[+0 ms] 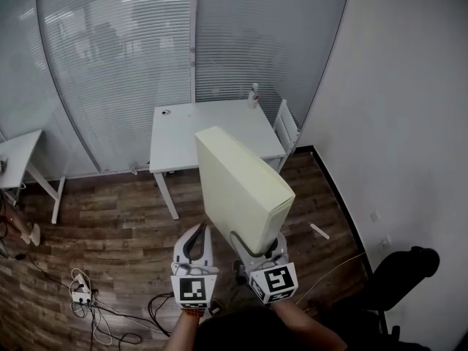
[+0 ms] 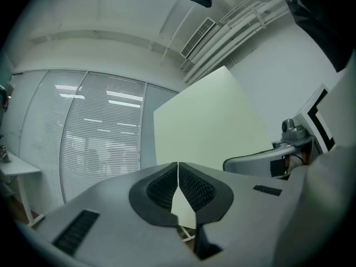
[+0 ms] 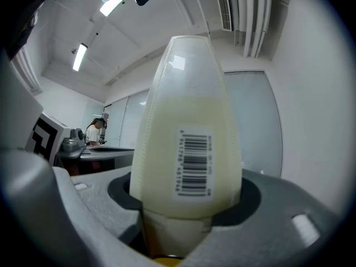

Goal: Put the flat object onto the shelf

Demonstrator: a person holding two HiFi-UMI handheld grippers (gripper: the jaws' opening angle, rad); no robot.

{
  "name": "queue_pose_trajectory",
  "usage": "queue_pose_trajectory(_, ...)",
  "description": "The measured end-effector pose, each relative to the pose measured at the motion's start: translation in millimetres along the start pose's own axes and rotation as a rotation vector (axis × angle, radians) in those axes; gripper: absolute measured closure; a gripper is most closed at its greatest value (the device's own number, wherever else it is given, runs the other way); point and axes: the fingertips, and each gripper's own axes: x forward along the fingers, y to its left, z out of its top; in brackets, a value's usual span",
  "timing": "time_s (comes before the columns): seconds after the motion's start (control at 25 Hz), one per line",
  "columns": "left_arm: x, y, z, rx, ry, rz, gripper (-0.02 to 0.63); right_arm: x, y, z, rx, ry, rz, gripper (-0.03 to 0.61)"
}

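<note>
Flat object (image 1: 241,189), a pale cream slab, held up in the air over the wood floor (image 1: 110,232), standing on its narrow edge and tilted, top end leaning far-left toward the counter (image 1: 205,134). Barcode label (image 3: 193,163) on the narrow edge facing the right gripper view. Right gripper (image 1: 259,243) has its jaws spread wide and pinching the slab's near bottom end, both pads against its broad faces. Left gripper (image 1: 197,229) just to the left of the slab, not touching it, jaws pressed together with nothing between them. White counter sits beyond the slab against a glass wall with blinds (image 1: 117,64); small bottle (image 1: 254,93) at its far edge, white slatted frame (image 1: 287,126) at its right end. Second white table (image 1: 18,156) far left. Power strip with cables (image 1: 80,295) on the floor near left. Black chair (image 1: 409,269) near right by the white wall.
</note>
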Motion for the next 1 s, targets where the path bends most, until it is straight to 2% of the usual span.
queue_pose_trajectory(0.16, 11.8, -0.2, -7.5, 0.012, 0.004, -0.015, 0.612, 13.1, -6.4, -3.1, 0.014, 0.004, 0.003, 0.275)
queue_pose_trajectory(0.48, 49.2, 10.7, -23.0, -0.015, 0.045, -0.012, 0.612, 54.4, -32.4, -18.5, 0.043, 0.021, 0.004, 0.275)
queue_pose_trajectory(0.64, 75.6, 17.5, -33.5, 0.018, 0.065, -0.012, 0.612, 74.5, -48.1, -23.9, 0.052, 0.034, 0.019, 0.275)
queue_pose_trajectory(0.8, 98.4, 22.9, -32.5, -0.040, 0.077, 0.008, 0.612, 97.0, -64.1, -24.8, 0.053, 0.037, 0.023, 0.275)
queue_pose_trajectory(1.0, 118.2, 29.8, -44.1, -0.038, 0.095, 0.019, 0.612, 125.7, -80.4, -29.3, 0.054, 0.040, 0.029, 0.275)
